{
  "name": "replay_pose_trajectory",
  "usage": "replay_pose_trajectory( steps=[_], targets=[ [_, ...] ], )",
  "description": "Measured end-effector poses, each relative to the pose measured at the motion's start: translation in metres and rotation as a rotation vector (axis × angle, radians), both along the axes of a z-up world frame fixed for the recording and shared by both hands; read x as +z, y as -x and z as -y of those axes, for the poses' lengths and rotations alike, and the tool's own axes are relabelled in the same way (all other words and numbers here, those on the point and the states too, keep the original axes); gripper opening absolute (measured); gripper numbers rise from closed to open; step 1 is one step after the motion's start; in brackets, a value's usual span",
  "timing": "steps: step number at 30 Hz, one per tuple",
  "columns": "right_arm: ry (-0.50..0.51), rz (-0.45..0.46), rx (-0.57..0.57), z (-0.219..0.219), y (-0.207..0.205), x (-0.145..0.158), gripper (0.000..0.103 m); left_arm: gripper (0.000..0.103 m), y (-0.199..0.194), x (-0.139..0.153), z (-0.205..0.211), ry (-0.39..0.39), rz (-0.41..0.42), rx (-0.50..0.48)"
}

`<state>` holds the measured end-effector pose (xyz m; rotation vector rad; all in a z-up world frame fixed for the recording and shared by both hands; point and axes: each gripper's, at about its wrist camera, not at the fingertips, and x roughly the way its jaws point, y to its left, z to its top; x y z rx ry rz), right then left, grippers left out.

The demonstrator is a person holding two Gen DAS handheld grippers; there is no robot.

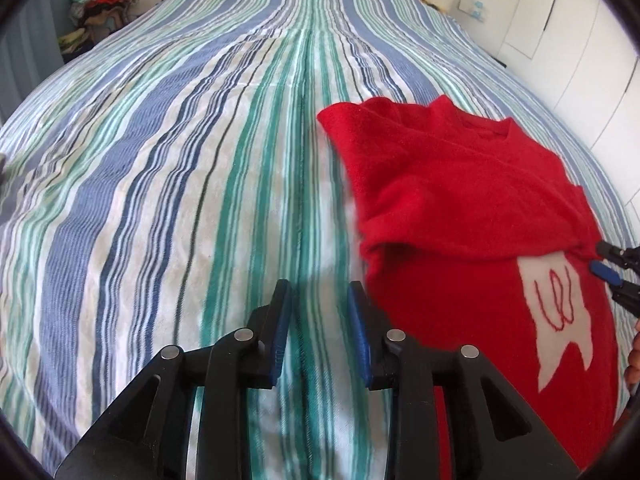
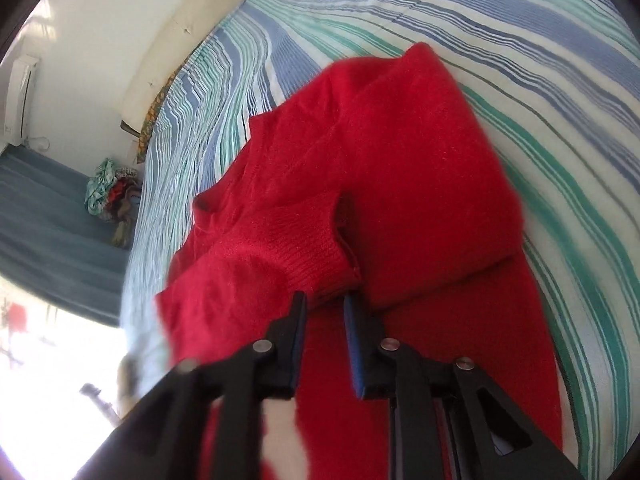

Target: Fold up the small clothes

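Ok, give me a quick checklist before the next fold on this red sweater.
1. Left gripper empty, open over the striped bedspread: ok.
2. Right gripper open, at the sleeve cuff, pads not pressing: ok.
3. Both sleeves folded across the red sweater: ok.
4. Sweater lying flat: not ok, sleeve folds bunched.
5. Hem position: cannot tell, out of view.
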<state>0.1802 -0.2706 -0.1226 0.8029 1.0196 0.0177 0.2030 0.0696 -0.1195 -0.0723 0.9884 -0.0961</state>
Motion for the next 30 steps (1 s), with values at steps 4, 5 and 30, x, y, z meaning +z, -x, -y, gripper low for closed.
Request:
replay_pose_trajectory(
  steps=[4, 5, 30],
  targets=[
    [0.089, 0.074, 0.06, 0.018, 0.042, 0.03, 0.055, 0.033, 0.032, 0.009, -0.02, 0.02, 0.003, 0.034],
    [0.119, 0.087, 0.093, 0.021, 0.052, 0.038, 0.055, 0.033, 0.04, 0.013, -0.02, 0.03, 0.011, 0.031],
    [0.353, -0.055, 0.533, -0.006, 0.196, 0.007, 0.056, 0.053, 0.166, 0.0, 0.077, -0.05, -0.09, -0.263]
  ],
)
